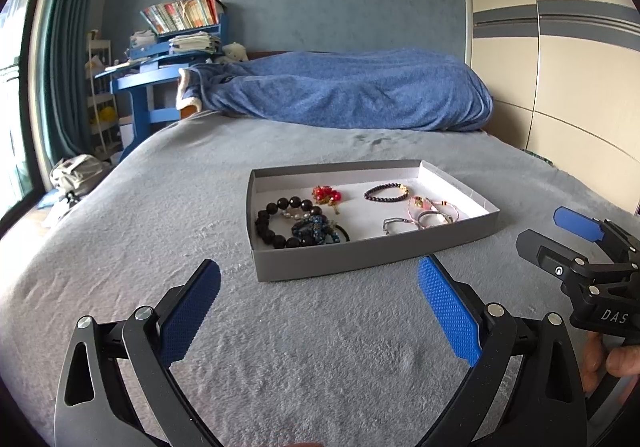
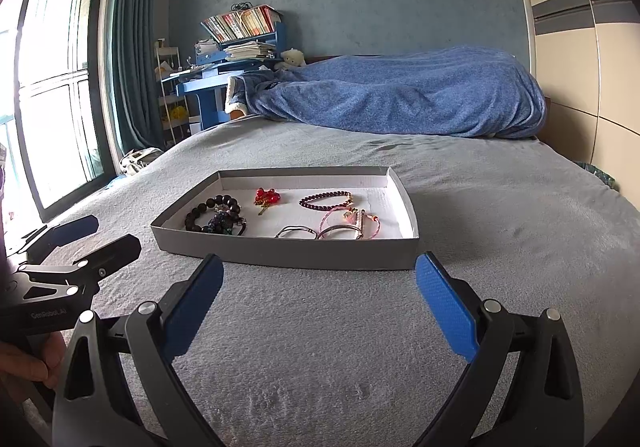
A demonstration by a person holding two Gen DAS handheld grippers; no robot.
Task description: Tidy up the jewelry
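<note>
The shallow grey tray (image 2: 280, 253) of jewelry lies long side across the bed (image 2: 320, 327); left gripper (image 1: 320, 311) and right gripper (image 2: 320, 307) gape wide, empty.

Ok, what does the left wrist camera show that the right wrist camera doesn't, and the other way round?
Only the left wrist view shows the right gripper from outside, at its right edge, jaws open. Only the right wrist view shows the window and the left gripper at its left edge, also open. Both share the grey tray on the bed, holding the black bead bracelet, red bead charm and purple bracelet, with the blue blanket behind.
</note>
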